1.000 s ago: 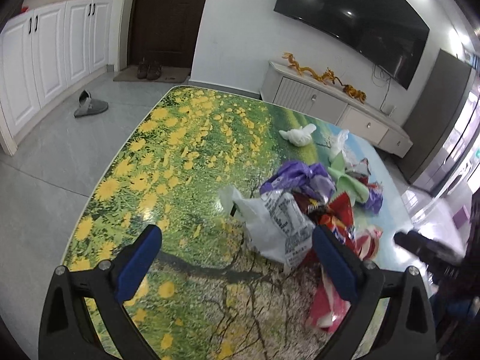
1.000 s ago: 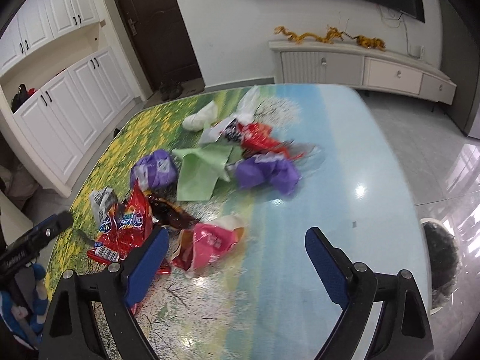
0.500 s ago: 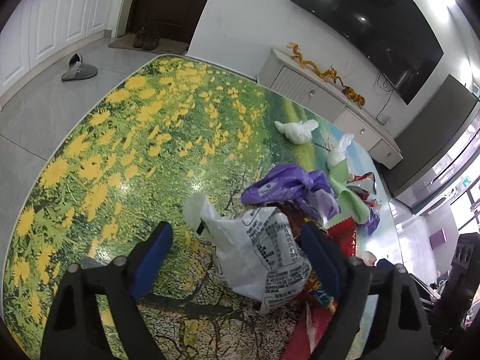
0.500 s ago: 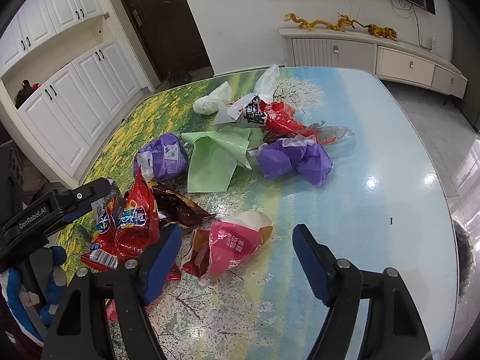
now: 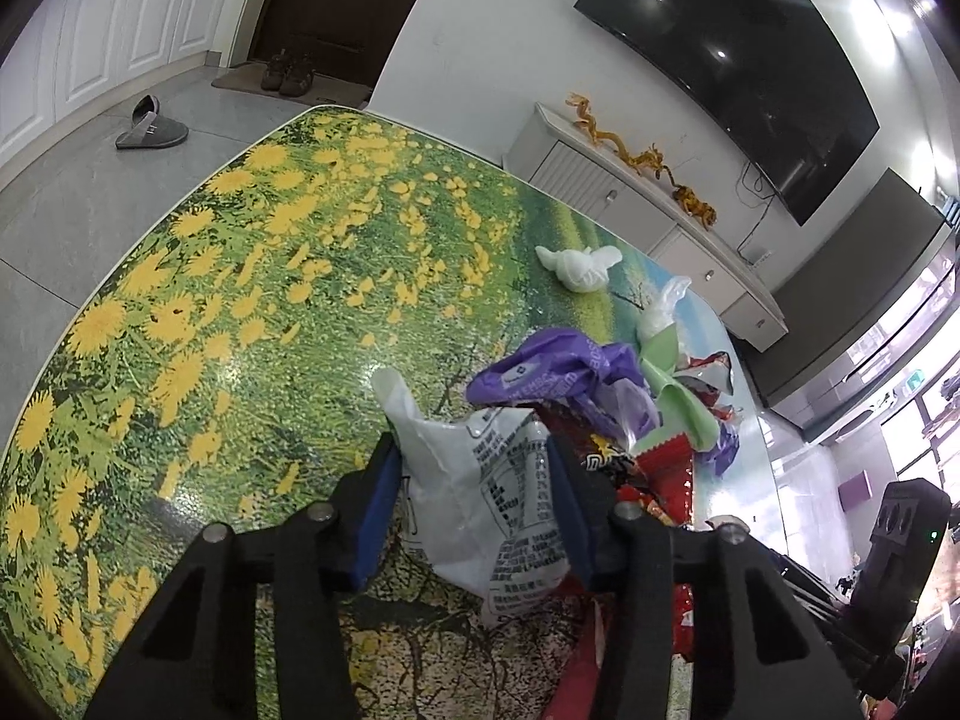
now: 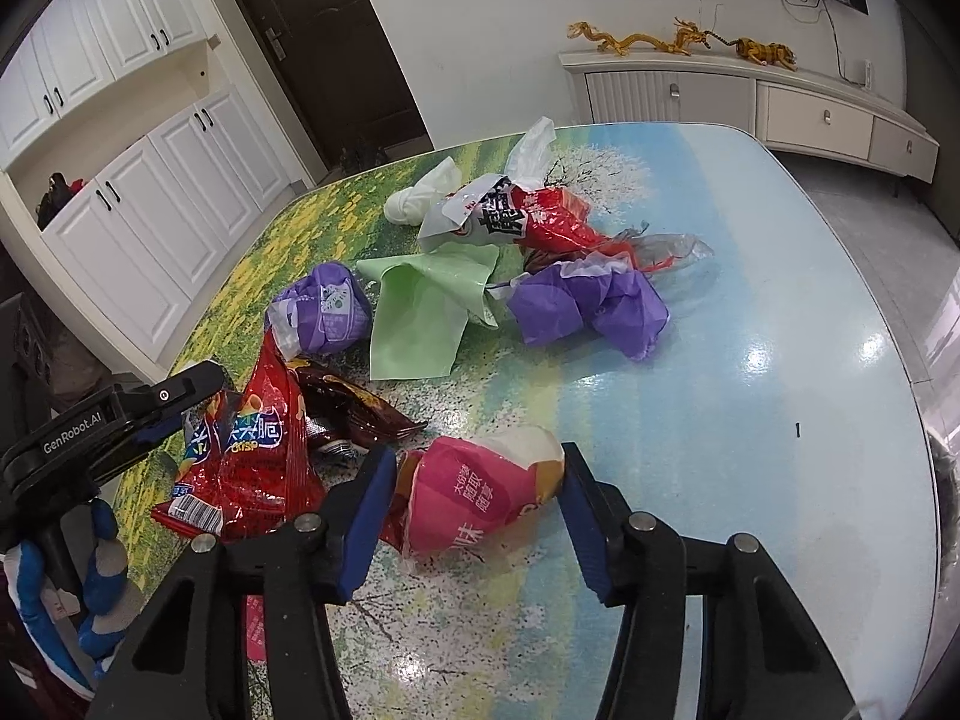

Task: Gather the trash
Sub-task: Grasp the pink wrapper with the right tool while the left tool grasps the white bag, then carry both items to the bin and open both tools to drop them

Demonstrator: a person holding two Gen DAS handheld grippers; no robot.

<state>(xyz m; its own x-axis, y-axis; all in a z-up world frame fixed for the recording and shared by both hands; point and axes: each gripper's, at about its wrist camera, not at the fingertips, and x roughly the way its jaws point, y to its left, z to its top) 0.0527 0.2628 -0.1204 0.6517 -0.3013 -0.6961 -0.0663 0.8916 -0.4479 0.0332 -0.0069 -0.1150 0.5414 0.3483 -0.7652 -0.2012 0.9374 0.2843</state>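
Trash lies piled on a table (image 5: 240,276) printed with flowers. My left gripper (image 5: 471,450) is closing, and its blue pads squeeze a white printed plastic bag (image 5: 480,498) from both sides. Beyond it sit a purple bag (image 5: 558,372) and red wrappers. My right gripper (image 6: 477,456) is also closing, its pads touching both ends of a pink snack wrapper (image 6: 480,492) on the table (image 6: 750,300). To its left lie a red chip bag (image 6: 258,444) and a dark brown wrapper (image 6: 354,408). The left gripper's body (image 6: 120,420) shows at the left edge.
Farther back lie a green bag (image 6: 426,306), two purple bags (image 6: 588,306), a red-and-white wrapper (image 6: 516,216) and a knotted white bag (image 5: 576,264). A white TV cabinet (image 6: 750,102) stands behind the table. A grey slipper (image 5: 153,132) lies on the floor.
Both grippers sank closer to the table and their jaws narrowed. The left one closed onto the white bag, the right one onto the pink wrapper.
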